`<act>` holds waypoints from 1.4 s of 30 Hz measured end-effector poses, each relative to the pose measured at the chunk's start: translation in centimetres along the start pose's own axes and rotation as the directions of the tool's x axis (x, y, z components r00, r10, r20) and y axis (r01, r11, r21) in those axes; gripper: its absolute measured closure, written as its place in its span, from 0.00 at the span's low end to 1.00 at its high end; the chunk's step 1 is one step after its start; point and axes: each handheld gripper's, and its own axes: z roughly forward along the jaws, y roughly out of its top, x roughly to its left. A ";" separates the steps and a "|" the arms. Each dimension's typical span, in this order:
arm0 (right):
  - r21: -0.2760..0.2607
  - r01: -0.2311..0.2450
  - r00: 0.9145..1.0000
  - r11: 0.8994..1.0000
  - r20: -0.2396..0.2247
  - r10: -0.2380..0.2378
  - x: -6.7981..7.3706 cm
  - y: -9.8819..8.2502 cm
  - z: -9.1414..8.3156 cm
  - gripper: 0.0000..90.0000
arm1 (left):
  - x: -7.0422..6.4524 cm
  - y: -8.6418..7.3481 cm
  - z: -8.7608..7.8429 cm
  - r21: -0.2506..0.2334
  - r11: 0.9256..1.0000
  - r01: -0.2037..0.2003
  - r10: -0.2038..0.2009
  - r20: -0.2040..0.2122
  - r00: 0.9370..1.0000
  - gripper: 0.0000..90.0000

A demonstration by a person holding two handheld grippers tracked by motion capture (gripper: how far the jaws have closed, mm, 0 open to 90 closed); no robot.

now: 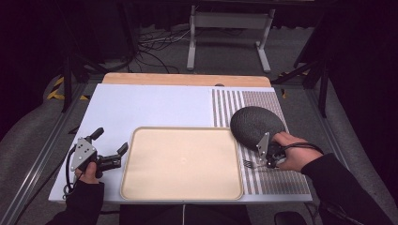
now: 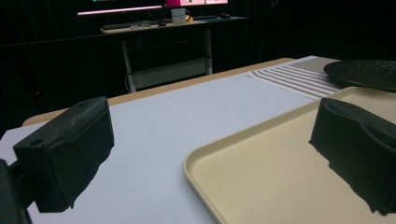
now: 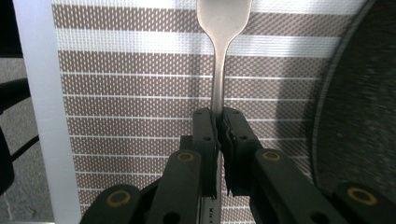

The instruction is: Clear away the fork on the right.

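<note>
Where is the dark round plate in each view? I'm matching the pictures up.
High view: dark plate right of centre, on the striped placemat, beside the tray.
Left gripper view: plate at the upper right edge, beyond the tray.
Right gripper view: plate along the right edge.
Shared landmark: the striped placemat.

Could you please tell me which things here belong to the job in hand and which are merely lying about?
In the job:
- slim silver metal fork, clamped in the right tongs
- striped brown woven placemat under it

Lying about:
- round dark speckled plate
- beige rectangular plastic tray
- left tongs, open, holding nothing
</note>
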 end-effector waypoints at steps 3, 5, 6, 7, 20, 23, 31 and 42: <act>-0.015 -0.021 1.000 1.000 0.005 0.021 0.0 0.0 -0.5 0.94 | 0.0 0.0 0.0 -0.003 1.000 0.003 -0.003 0.001 1.000 0.00; -0.026 -0.036 0.999 0.999 0.016 0.036 -0.1 0.1 -1.0 0.94 | 0.0 0.0 0.0 -0.004 1.000 0.004 -0.004 0.000 1.000 0.00; -0.030 -0.048 0.999 0.998 0.017 0.049 -0.2 0.2 -1.3 0.94 | 0.0 0.0 0.0 -0.003 1.000 0.002 -0.002 0.001 1.000 0.00; -0.044 -0.054 0.998 0.998 0.024 0.055 -0.3 0.2 -1.6 0.94 | 0.0 0.0 0.0 -0.003 1.000 0.002 -0.002 0.001 1.000 0.00; -0.170 -0.200 0.976 0.965 0.048 0.211 -0.8 1.1 -3.7 0.94 | 0.0 0.0 0.0 -0.005 1.000 0.003 -0.003 0.000 1.000 0.00; -0.206 -0.226 0.969 0.952 0.053 0.241 -1.0 1.4 -3.9 0.94 | 0.0 0.0 0.0 -0.006 1.000 0.001 -0.001 -0.002 1.000 0.00; -0.292 -0.302 0.946 0.907 0.027 0.323 -1.4 2.4 -4.2 0.94 | 0.0 0.0 0.0 -0.002 1.000 0.003 -0.003 0.001 1.000 0.00; -0.368 -0.489 0.862 0.791 -0.064 0.502 -1.6 3.8 -5.0 0.94 | 0.0 0.0 0.0 -0.005 1.000 0.005 -0.005 0.001 1.000 0.00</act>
